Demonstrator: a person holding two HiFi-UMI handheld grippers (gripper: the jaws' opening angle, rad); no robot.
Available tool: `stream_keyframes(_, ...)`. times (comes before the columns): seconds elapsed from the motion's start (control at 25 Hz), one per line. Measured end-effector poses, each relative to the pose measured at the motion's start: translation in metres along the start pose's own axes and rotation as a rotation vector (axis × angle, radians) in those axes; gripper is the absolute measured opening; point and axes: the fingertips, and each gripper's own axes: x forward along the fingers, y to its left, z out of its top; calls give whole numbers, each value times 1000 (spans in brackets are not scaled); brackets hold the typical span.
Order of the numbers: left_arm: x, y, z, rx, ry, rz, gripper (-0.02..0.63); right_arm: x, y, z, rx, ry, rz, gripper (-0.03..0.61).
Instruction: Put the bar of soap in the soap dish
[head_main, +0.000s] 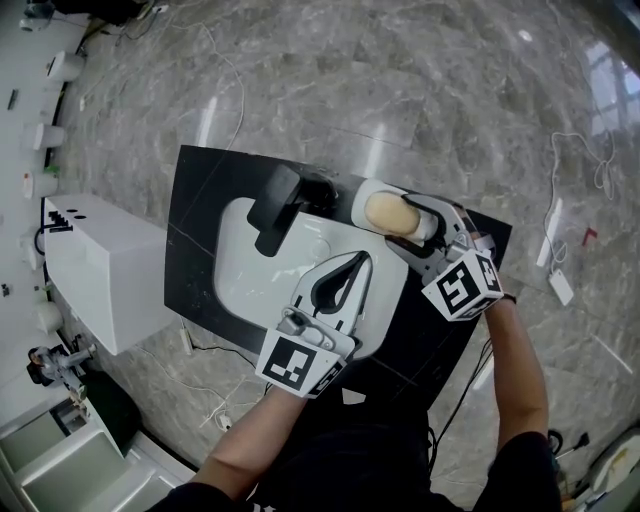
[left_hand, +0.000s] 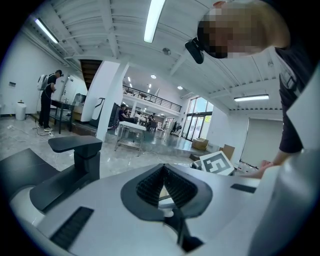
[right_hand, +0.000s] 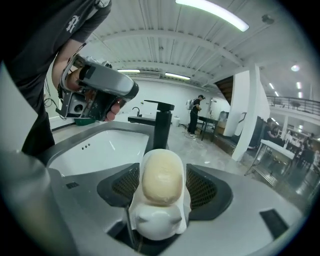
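Note:
The pale yellow bar of soap (head_main: 390, 213) lies in the white soap dish (head_main: 360, 198) on the black counter, right of the faucet. My right gripper (head_main: 418, 228) is open, its jaws standing on either side of the dish's near end. In the right gripper view the soap (right_hand: 161, 175) rests on top of the dish (right_hand: 157, 225), between the two ribbed pads (right_hand: 204, 187) of the right gripper (right_hand: 162, 187). My left gripper (head_main: 352, 264) hangs over the sink's right part, shut with nothing in it; its jaws meet in the left gripper view (left_hand: 163, 181).
A white sink basin (head_main: 245, 275) is set into the black counter (head_main: 200, 190), with a black faucet (head_main: 285, 205) at its far edge. A white box-like unit (head_main: 100, 265) stands at the left. Cables trail over the marble floor (head_main: 420, 90). A person stands far off (right_hand: 194, 115).

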Motion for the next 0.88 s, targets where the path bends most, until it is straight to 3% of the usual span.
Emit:
stream_keyframes(0.24, 0, -1, -4, -6, 9, -5, 8, 7, -3, -15, 76, 104, 87, 273)
stream_keyframes(0.64, 2, -2, -7, -13, 15, -12, 8, 13, 1, -20, -24, 134, 77, 273)
stream_keyframes(0.88, 1, 1, -11, -21, 24, -10, 8, 4, -2, -20, 69, 155, 116, 273)
